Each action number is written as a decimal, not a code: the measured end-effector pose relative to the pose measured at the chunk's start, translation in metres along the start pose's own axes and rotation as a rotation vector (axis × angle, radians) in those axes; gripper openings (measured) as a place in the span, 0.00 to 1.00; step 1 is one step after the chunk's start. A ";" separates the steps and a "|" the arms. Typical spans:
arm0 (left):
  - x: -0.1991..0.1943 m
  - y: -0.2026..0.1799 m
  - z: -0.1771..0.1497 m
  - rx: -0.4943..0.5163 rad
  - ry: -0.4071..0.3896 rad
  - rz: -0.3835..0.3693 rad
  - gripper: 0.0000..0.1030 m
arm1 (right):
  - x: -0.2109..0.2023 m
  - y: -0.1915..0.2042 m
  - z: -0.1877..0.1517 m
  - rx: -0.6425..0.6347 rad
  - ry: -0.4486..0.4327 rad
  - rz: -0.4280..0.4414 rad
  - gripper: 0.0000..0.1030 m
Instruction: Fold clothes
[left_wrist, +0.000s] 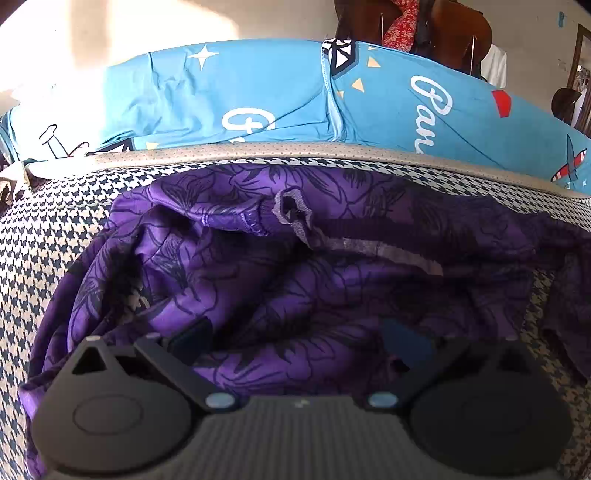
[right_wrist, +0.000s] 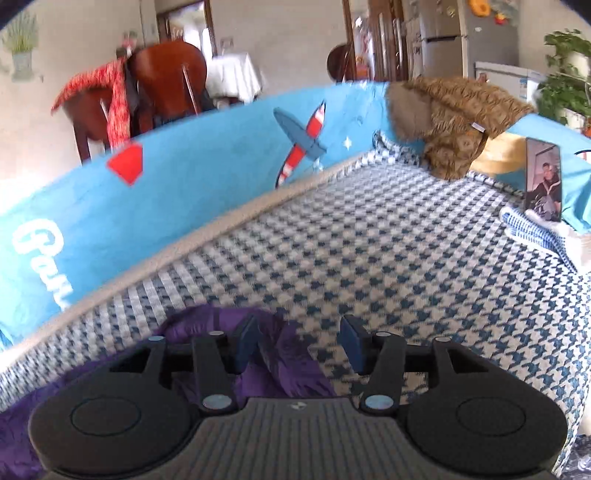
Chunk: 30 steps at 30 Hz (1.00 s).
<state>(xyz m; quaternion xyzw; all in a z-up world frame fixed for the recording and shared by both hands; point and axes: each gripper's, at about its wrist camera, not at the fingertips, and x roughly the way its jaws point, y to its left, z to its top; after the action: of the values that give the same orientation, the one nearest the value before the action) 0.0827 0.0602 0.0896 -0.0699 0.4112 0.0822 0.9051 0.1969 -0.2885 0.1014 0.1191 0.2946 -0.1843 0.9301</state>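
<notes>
A purple floral garment (left_wrist: 280, 258) lies crumpled on the blue-and-white houndstooth bed cover (left_wrist: 55, 236), with a grey-trimmed neck opening near its top. My left gripper (left_wrist: 297, 341) hovers low over its near part, jaws wide apart, the cloth below them and nothing pinched. In the right wrist view only an edge of the purple garment (right_wrist: 280, 354) shows, at the lower left. My right gripper (right_wrist: 299, 345) is open. Its left fingertip (right_wrist: 245, 345) is over the purple cloth and its right fingertip (right_wrist: 352, 345) over the houndstooth cover (right_wrist: 388, 240). Neither pad presses on fabric.
A blue printed sheet (right_wrist: 192, 177) runs along the bed's far edge. A brown fluffy textile (right_wrist: 454, 122) lies at the far right corner beside a propped-up phone (right_wrist: 543, 181). Beyond the bed stand wooden chairs with a red cloth (right_wrist: 118, 99), a fridge (right_wrist: 439, 37) and a plant (right_wrist: 565, 77).
</notes>
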 end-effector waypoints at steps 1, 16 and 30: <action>0.000 0.001 0.001 -0.005 -0.002 0.000 1.00 | -0.002 0.001 -0.002 -0.002 -0.006 0.028 0.51; -0.002 0.037 0.016 -0.107 -0.006 0.021 1.00 | -0.043 0.056 -0.069 -0.253 0.184 0.414 0.51; -0.037 0.066 -0.027 -0.121 -0.006 0.062 1.00 | -0.108 0.060 -0.148 -0.300 0.326 0.644 0.52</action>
<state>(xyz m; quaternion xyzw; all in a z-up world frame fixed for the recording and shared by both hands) 0.0252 0.1158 0.0960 -0.1118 0.4047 0.1350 0.8975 0.0654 -0.1558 0.0542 0.0960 0.4099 0.1835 0.8883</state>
